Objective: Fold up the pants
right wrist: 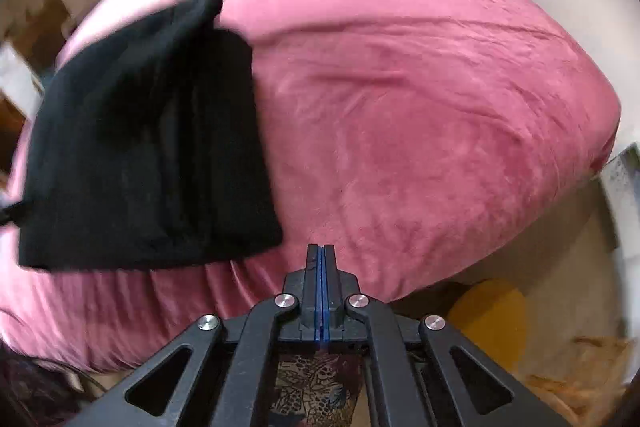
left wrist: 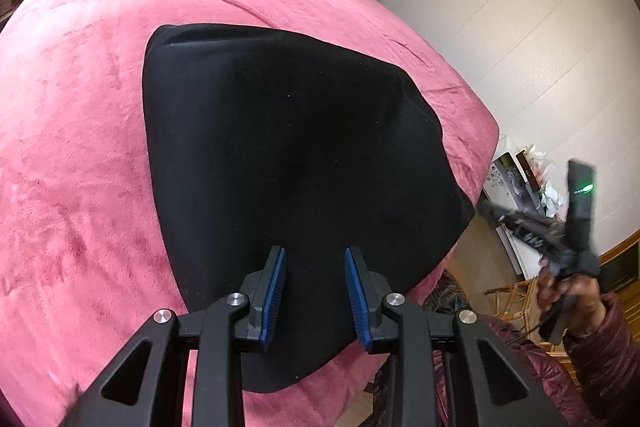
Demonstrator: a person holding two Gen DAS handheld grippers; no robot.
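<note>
Pants (left wrist: 296,163) sit folded into a compact black stack on the pink bed (left wrist: 80,147); my left claw (left wrist: 315,291) hovers part-open above them, empty, right claw (right wrist: 321,291) pinched closed and clear, looks finished.

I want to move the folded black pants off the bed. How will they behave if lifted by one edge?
The pants are soft cloth, so they would likely droop and unfold. Probably light. The plush pink blanket may grip them if dragged.
</note>
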